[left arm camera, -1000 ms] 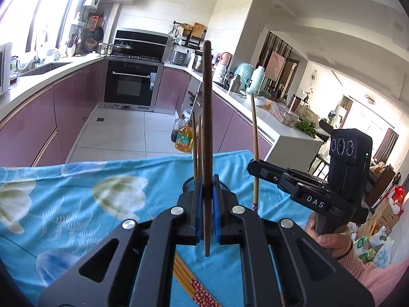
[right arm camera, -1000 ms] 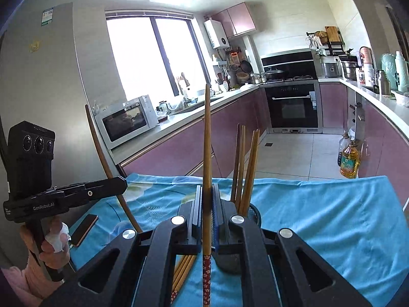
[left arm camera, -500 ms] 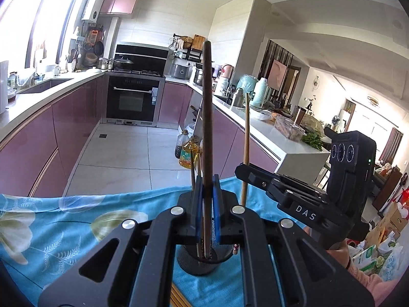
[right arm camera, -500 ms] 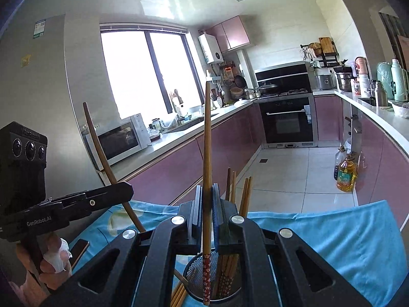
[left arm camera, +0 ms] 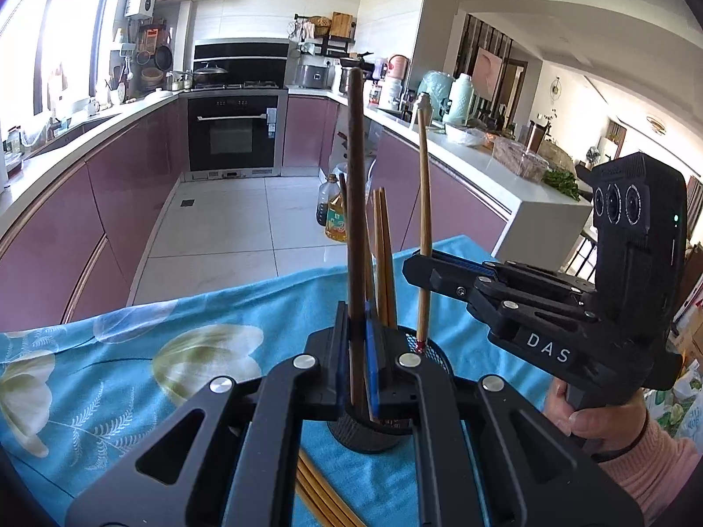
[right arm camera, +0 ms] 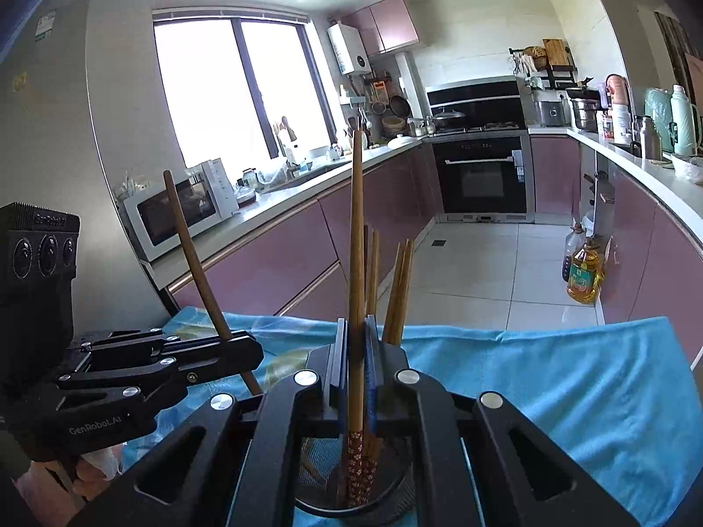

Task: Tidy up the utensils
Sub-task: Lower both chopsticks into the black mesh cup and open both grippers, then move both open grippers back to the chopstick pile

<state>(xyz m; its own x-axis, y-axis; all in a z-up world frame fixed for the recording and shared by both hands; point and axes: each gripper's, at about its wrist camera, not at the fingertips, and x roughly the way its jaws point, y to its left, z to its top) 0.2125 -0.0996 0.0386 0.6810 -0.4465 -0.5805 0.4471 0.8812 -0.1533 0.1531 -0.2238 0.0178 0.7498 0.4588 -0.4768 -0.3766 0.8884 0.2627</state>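
Surface (left arm camera: 132,351) draped in a blue floral cloth (right arm camera: 571,377); its far edge drops to the tiled kitchen floor (left arm camera: 228,228), with open cloth to the left and behind the holder. In the right wrist view the cloth's right corner ends near the purple cabinets (right arm camera: 637,237).

Black mesh holder (left arm camera: 422,351) stands upright on the cloth, just beyond the left tongs. Several light wooden chopsticks (left arm camera: 383,259) stand in it already, leaning slightly. More chopsticks (left arm camera: 320,496) lie flat on the cloth beneath the left tongs, near the holder's base.

Left tongs (left arm camera: 356,377): pressed together on a dark brown chopstick (left arm camera: 355,202), held near upright, its lower end down at the holder's rim; whether the tip is inside cannot be told. From the right wrist view the same stick (right arm camera: 193,263) leans away from the holder at its top.

Right tongs (right arm camera: 356,373): pinching a light chopstick (right arm camera: 356,263) with a red patterned end (right arm camera: 354,461); the patterned end sits down inside the mesh holder (right arm camera: 395,496), among the others. In the left wrist view this stick (left arm camera: 424,219) stands near vertical, just right of the standing bundle.

Right hand (left arm camera: 602,417), pink sleeve, grips the handle low at the right edge, tongs pointing leftward, level. Left hand (right arm camera: 88,474) partly seen below its device, at the cloth's left side.
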